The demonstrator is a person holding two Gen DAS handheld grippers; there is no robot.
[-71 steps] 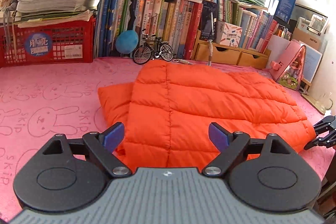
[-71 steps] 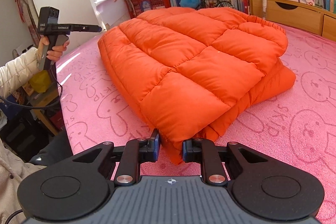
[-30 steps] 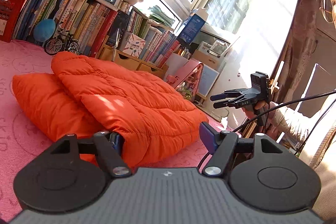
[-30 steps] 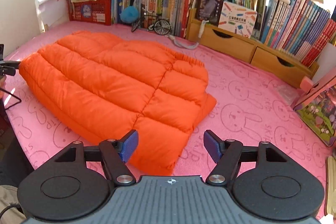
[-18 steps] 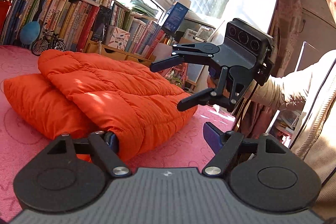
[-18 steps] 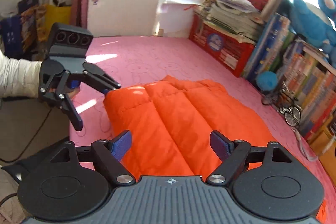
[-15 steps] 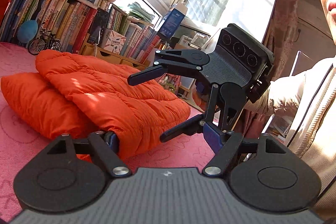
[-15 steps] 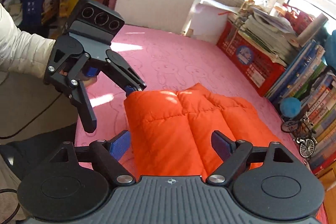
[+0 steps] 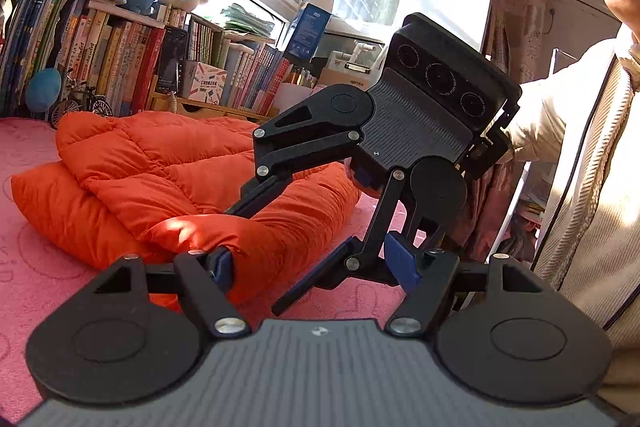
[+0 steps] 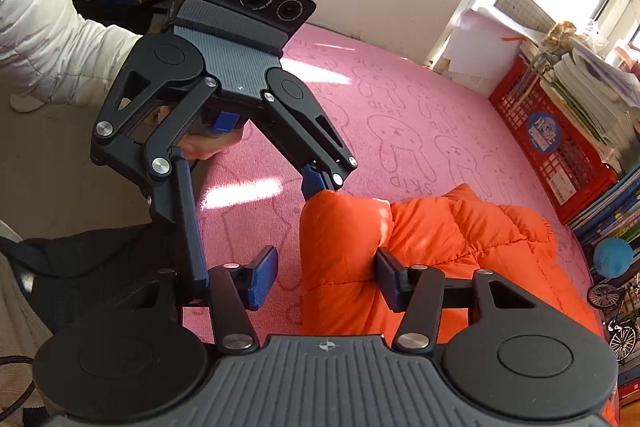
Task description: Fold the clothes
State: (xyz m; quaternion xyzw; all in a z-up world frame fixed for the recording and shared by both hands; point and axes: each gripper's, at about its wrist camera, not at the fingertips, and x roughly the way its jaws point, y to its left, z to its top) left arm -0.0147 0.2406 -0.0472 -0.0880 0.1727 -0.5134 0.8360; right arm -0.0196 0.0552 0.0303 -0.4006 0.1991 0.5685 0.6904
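- The jacket (image 9: 160,163), orange, puffy and quilted in broad channels, lay folded in thick layers on the bench (image 10: 400,99). It sat straight ahead of the left tool (image 9: 312,265), and its nearest rounded corner reached in between that tool's jaws.
- The left tool stood wide open. Its left blue pad touched the jacket's glossy corner, while its right pad stood apart over bare bench.
- The right tool (image 10: 326,279) pointed steeply down at the same corner from the opposite side, so the two tools faced each other nose to nose.
- The right tool's jaws had just been closing with the corner between them. Its right pad pressed into the fabric, but a strip of pink still showed between its left pad and the jacket, so it had not clamped.
- From the left wrist, the right tool (image 9: 256,259) showed one black finger lying along the top of the fold and the other low in front of it.
- From the right wrist, the left tool (image 10: 260,235) hung just ahead, one blue tip on the corner's crest.
- The bench wore a pink, towel-like cover printed with outlined rabbits.
- A white padded sleeve (image 10: 48,27) ran behind the left tool.
- Beyond the jacket stood upright books (image 9: 120,67) and, further off, a red lattice crate (image 10: 560,147).
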